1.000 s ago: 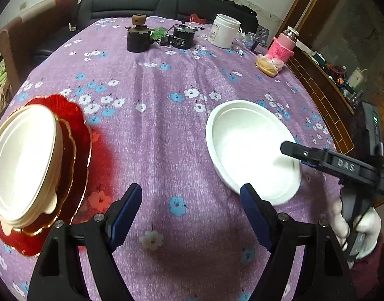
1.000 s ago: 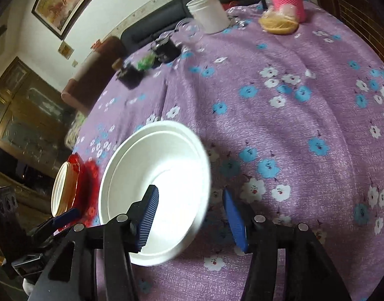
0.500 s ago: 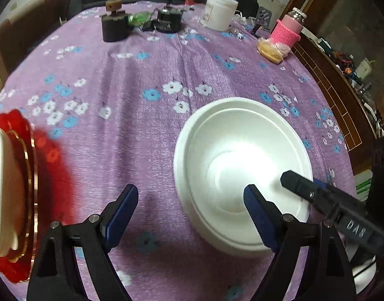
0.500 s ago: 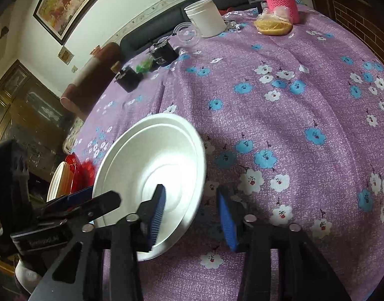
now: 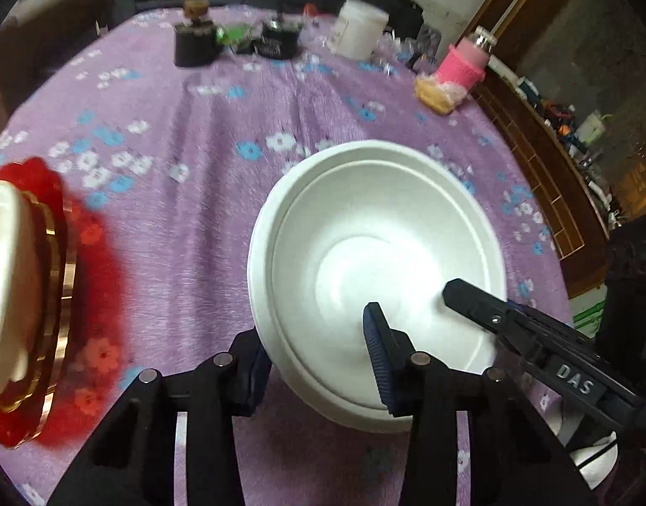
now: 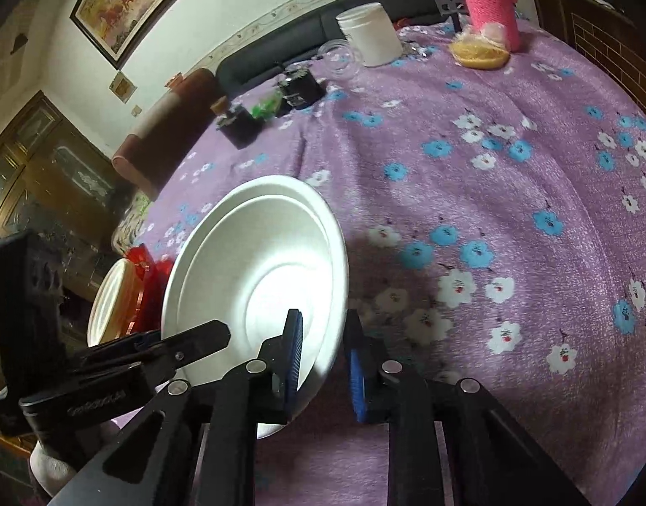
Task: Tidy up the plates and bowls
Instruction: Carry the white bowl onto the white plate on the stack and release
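Inspector: Both your grippers are closing on the white bowl [image 5: 378, 253], near the table's front edge; left gripper [image 5: 318, 362] and right gripper [image 6: 323, 358] each straddle its near rim.

Operator: Advice?

Inspector: Pinch evenly, lift level toward the plate stack [image 5: 11, 295].

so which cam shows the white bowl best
The left wrist view: the white bowl fills the middle, its whole rim and inside visible. The right wrist view shows it edge-on at lower left, foreshortened, its near side cut by claw fingers.
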{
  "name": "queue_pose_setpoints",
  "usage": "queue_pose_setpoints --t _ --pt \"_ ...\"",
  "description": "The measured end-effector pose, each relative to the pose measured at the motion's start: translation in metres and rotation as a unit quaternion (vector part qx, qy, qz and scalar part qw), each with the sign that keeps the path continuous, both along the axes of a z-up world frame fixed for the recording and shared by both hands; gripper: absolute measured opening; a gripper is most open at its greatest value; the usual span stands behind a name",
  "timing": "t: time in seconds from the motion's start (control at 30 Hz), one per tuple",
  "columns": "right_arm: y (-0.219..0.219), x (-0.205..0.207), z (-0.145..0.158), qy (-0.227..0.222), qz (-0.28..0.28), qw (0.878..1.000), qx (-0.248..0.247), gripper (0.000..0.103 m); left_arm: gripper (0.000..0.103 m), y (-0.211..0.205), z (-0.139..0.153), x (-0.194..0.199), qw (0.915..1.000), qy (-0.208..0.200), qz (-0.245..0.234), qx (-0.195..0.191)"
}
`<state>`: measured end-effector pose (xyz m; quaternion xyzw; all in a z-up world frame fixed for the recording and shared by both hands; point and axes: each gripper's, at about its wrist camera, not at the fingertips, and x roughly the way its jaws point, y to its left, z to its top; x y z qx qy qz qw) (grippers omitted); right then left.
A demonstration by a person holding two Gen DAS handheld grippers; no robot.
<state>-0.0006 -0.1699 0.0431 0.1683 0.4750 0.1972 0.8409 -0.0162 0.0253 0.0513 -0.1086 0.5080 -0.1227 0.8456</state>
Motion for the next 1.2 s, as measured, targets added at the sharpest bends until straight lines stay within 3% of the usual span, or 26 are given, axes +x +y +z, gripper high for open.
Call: queue_pose_setpoints --t 0.23,0.4,0.77,1.0,1.2 --pt "0.041 -0.008 0.026 -0.021 0.03 0.999 0.008 0.022 0.04 0.041 0.038 -0.03 0.9976 -0.055 0.04 0.006" --pt "0.088 -0.005 0.043 -0.036 0.056 0.998 0.012 0.022 0.04 0.087 0.05 -0.043 0.9934 -0.075 0.086 0.005" --pt "0.208 0.014 0.056 -0.049 0.133 0.99 0.005 0.022 0.04 0.191 0.058 -0.045 0.9823 -0.073 0.166 0.047" --pt "0.256 0.02 0.049 -0.044 0.16 0.986 -0.017 0.022 0.04 0.22 0.045 -0.039 0.98 -0.056 0.173 0.081" --pt "0.272 0.02 0.038 -0.043 0.168 0.984 -0.041 0.022 0.042 0.228 0.035 -0.04 0.9797 -0.048 0.176 0.083"
